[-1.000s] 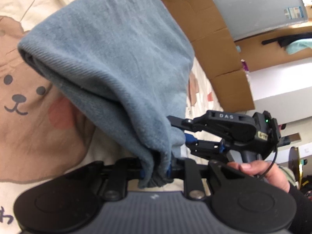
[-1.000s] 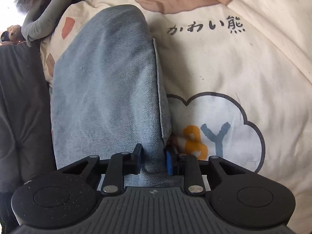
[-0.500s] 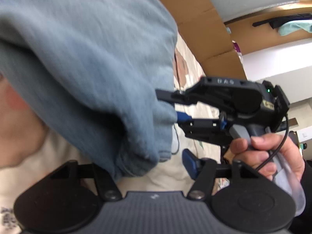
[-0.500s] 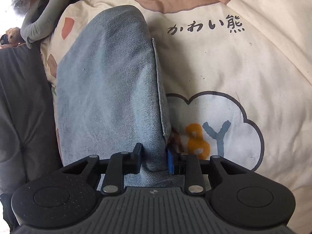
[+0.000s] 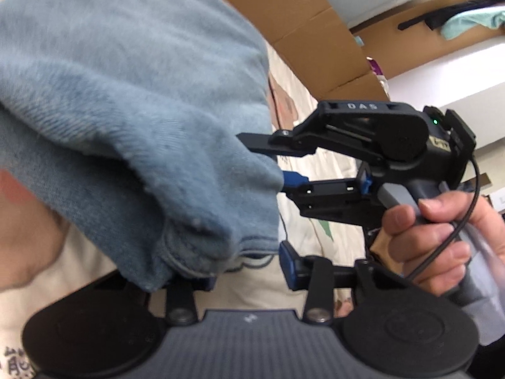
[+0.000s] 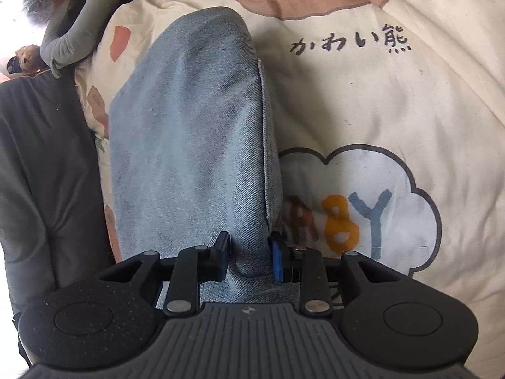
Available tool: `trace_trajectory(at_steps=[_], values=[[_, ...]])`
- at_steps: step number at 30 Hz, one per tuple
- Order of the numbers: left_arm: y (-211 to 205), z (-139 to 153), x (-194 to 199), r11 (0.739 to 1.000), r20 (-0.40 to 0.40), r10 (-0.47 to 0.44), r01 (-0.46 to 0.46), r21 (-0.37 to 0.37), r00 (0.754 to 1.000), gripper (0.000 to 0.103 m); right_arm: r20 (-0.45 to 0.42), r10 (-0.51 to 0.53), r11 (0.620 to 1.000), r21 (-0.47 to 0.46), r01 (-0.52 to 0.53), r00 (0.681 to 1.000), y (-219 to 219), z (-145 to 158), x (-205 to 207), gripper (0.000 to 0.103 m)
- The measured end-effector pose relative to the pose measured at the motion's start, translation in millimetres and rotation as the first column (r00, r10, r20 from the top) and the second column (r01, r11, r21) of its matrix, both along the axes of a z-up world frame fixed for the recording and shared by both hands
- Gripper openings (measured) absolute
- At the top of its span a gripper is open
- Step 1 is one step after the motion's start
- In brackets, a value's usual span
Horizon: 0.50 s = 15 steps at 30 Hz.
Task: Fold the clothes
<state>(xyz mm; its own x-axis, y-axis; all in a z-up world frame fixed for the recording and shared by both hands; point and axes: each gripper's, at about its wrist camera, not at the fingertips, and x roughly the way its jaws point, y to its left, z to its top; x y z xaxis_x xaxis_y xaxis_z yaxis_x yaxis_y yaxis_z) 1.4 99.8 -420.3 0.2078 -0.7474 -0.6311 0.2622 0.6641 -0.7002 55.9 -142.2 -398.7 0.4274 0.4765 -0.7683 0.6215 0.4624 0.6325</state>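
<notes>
I have the right gripper [image 6: 248, 257] pinching a fold of the light blue denim garment [image 6: 189, 145], both fingers pressed against the cloth and only narrowly apart. That grip looks the same as a second ago, and the garment lies as before on the cream bedspread printed with a cartoon bear and a cloud [image 6: 363, 101], its long folded panel running away from the camera.

The left gripper [image 5: 244, 267] has changed. A second ago its fingers were clamped on the bunched hem; since then they spread wide and have just been closing again. Now the blue-padded right finger [image 5: 287, 265] stands clear of the cloth, while the other finger is buried under the hanging bundle, so the hem sits between them but unpinched. The denim droops over that side and fills the upper left of the left wrist view.

A hand [image 5: 435, 237] holds the right gripper's handle beside it.
</notes>
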Motion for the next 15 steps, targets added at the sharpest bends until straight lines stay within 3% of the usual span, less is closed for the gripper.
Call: trace_trajectory(at_steps=[6, 9, 15], values=[[-1.9, 10.8, -4.6, 0.998, 0.059, -0.003, -0.001, 0.065, 0.998, 0.035, 0.016, 0.011, 1.0, 0.016, -0.011, 1.0, 2.5, 7.7, 1.7, 0.029], [-2.3, 11.2, -6.2, 0.998, 0.065, -0.018, 0.013, 0.069, 0.998, 0.005, 0.016, 0.009, 1.0, 0.013, -0.009, 1.0, 3.7, 8.6, 2.2, 0.029], [-7.1, 21.0, -7.8, 0.993, 0.102, -0.035, 0.022, 0.118, 0.994, 0.002, 0.009, -0.019, 0.999, -0.035, 0.019, 1.0, 1.7, 5.3, 3.9, 0.022]])
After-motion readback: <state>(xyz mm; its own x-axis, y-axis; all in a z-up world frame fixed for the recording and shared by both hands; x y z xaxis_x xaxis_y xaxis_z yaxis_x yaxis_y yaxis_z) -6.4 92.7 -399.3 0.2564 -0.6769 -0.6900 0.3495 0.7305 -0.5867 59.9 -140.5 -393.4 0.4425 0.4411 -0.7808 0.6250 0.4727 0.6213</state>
